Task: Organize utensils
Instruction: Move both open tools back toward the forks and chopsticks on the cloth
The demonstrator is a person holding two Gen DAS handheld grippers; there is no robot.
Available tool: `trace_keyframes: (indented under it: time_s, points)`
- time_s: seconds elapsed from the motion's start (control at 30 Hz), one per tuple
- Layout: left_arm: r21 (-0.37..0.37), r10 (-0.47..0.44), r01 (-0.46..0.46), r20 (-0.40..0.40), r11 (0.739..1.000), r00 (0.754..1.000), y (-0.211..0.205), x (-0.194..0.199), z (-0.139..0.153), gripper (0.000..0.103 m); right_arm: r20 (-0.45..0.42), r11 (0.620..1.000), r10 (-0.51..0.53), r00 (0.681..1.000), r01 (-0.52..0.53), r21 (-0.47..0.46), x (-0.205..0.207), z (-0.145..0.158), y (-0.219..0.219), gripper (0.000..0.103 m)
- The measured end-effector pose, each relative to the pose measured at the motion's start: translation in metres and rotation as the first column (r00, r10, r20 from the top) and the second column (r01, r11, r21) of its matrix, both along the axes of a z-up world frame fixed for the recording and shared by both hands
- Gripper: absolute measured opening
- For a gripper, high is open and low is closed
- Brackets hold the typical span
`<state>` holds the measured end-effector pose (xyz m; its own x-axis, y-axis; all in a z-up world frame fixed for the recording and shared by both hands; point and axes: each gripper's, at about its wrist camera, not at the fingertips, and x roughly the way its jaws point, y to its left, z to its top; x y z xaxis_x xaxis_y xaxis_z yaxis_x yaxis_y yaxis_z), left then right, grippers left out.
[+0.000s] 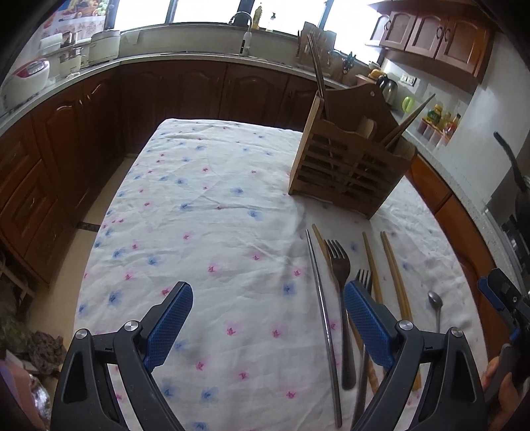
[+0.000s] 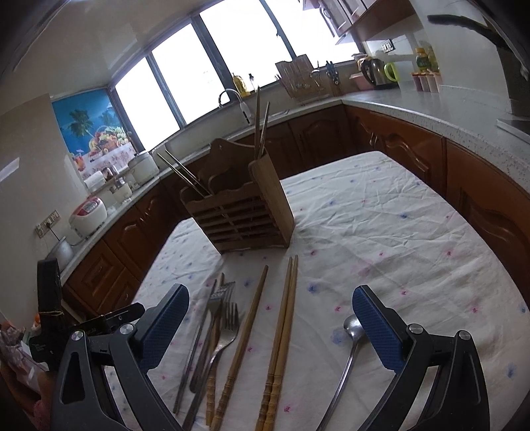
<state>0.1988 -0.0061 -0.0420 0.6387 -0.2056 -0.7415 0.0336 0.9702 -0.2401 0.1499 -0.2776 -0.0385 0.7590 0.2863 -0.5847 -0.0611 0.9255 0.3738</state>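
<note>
A wooden utensil holder [image 1: 347,165] [image 2: 241,212] stands on the flowered tablecloth [image 1: 215,215] with chopsticks upright in it. In front of it lie a metal chopstick [image 1: 323,315], two forks [image 1: 339,265] [image 2: 228,326], wooden chopsticks [image 1: 394,275] [image 2: 285,325] and a small spoon [image 1: 435,303] [image 2: 351,331]. My left gripper [image 1: 268,298] is open and empty above the cloth, left of the utensils. My right gripper [image 2: 270,308] is open and empty above the chopsticks, its right finger beside the spoon.
Brown kitchen cabinets and a grey counter [image 2: 430,102] run around the table. On the counter are rice cookers [image 1: 26,79], a sink tap [image 1: 245,30], a dish rack [image 2: 298,79], a kettle [image 2: 377,73] and bottles.
</note>
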Motion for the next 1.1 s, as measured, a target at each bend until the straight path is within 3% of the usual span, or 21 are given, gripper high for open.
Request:
trace_keyframes:
  time_s: [0.27, 0.37, 0.53, 0.6, 0.7, 0.8, 0.93, 1.1]
  points:
    - [0.058, -0.009, 0.010, -0.008, 0.998, 1.000, -0.015, 0.027, -0.006, 0.092, -0.043, 1.000, 0.015, 0.999, -0.016, -0.022, 0.021, -0.011, 0.005, 0.099]
    - [0.068, -0.020, 0.021, -0.018, 0.997, 1.000, -0.019, 0.039, -0.011, 0.090, -0.065, 0.999, 0.021, 0.998, -0.024, -0.039, 0.032, -0.015, 0.008, 0.089]
    - [0.081, -0.044, 0.047, -0.042, 0.996, 0.998, -0.028, 0.063, -0.020, 0.078, -0.138, 0.997, 0.017, 0.990, -0.028, -0.074, 0.056, -0.030, 0.009, 0.052]
    - [0.100, -0.056, 0.062, -0.054, 0.993, 0.997, -0.035, 0.074, -0.024, 0.075, -0.168, 0.996, 0.020, 0.986, -0.033, -0.079, 0.066, -0.036, 0.009, 0.045]
    - [0.116, -0.071, 0.079, -0.069, 0.990, 0.995, -0.043, 0.086, -0.032, 0.073, -0.199, 0.996, 0.030, 0.980, -0.047, -0.081, 0.078, -0.043, 0.010, 0.045]
    - [0.140, -0.088, 0.102, -0.098, 0.985, 0.991, -0.052, 0.097, -0.042, 0.063, -0.227, 0.994, 0.047, 0.973, -0.068, -0.087, 0.088, -0.050, 0.013, 0.044]
    - [0.153, -0.106, 0.125, -0.128, 0.980, 0.986, -0.060, 0.109, -0.055, 0.055, -0.268, 0.988, 0.062, 0.961, -0.097, -0.120, 0.100, -0.062, 0.020, 0.034]
    - [0.174, -0.124, 0.145, -0.129, 0.974, 0.984, -0.067, 0.115, -0.062, 0.055, -0.298, 0.977, 0.060, 0.953, -0.117, -0.178, 0.112, -0.072, 0.024, 0.021]
